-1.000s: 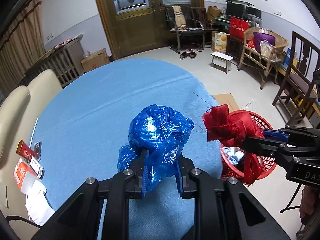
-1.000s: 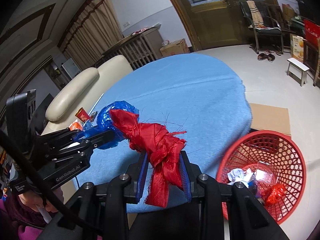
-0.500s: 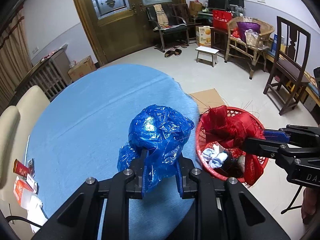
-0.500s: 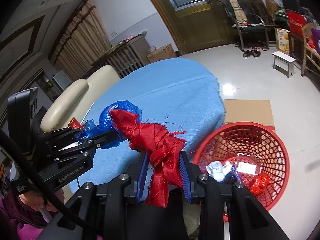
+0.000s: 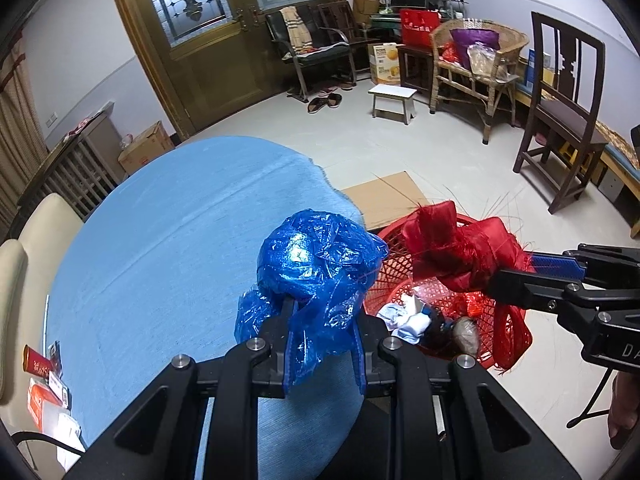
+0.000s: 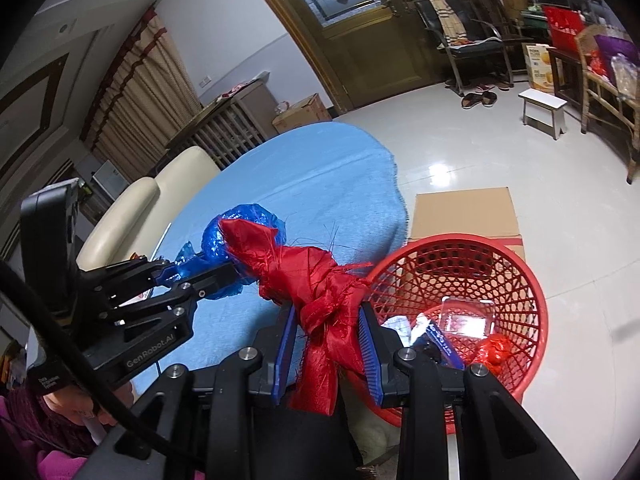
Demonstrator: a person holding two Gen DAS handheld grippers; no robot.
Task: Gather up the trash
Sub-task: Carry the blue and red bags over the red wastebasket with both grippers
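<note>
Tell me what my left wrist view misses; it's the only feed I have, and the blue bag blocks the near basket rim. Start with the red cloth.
Observer: The right gripper is shut on the red cloth, its frayed tail hanging below the jaws.
Operator: Report what lies deep in the basket.
Observer: A clear plastic tray rests against the far inner wall of the red basket, beside a crumpled red wrapper.
Operator: Say where the cloth sits against the rim.
Observer: Its knot overlaps the basket's left rim in the right wrist view; whether it hangs inside I cannot tell.
</note>
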